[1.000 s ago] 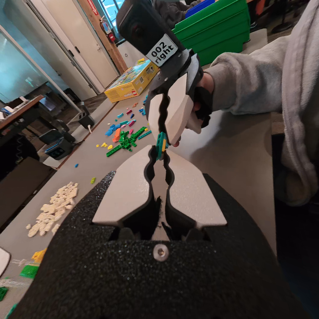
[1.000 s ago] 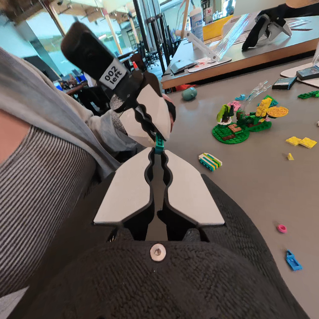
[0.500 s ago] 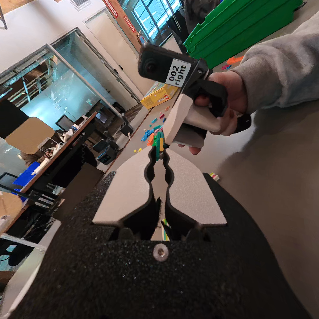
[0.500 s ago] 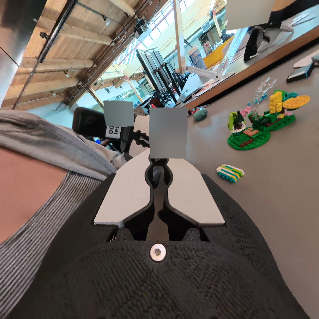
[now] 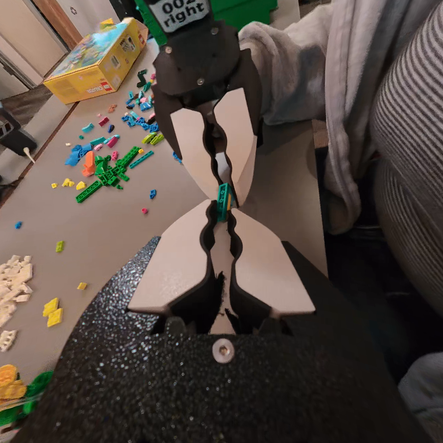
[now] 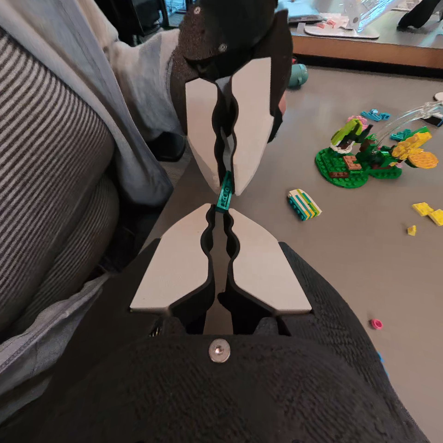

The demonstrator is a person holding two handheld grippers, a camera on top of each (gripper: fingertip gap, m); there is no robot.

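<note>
Left gripper (image 5: 221,212) and right gripper (image 6: 219,208) meet tip to tip, both clamped on one teal brick stack (image 5: 223,201), seemingly yellow-backed; loose bricks (image 5: 107,167) lie at ten o'clock.

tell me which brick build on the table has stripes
The small block lying alone between the grippers and the green garden build: white, teal, lime and yellow bands. The garden build has no stripes.

Two black-and-white handheld grippers (image 5: 221,215) (image 6: 219,211) meet tip to tip; one flat yellow cardboard box (image 5: 96,64) far left; one green brick garden model (image 6: 374,155) far right; one striped brick block (image 6: 304,203) nearer; two long green plates (image 5: 88,191) (image 5: 129,154) left
</note>
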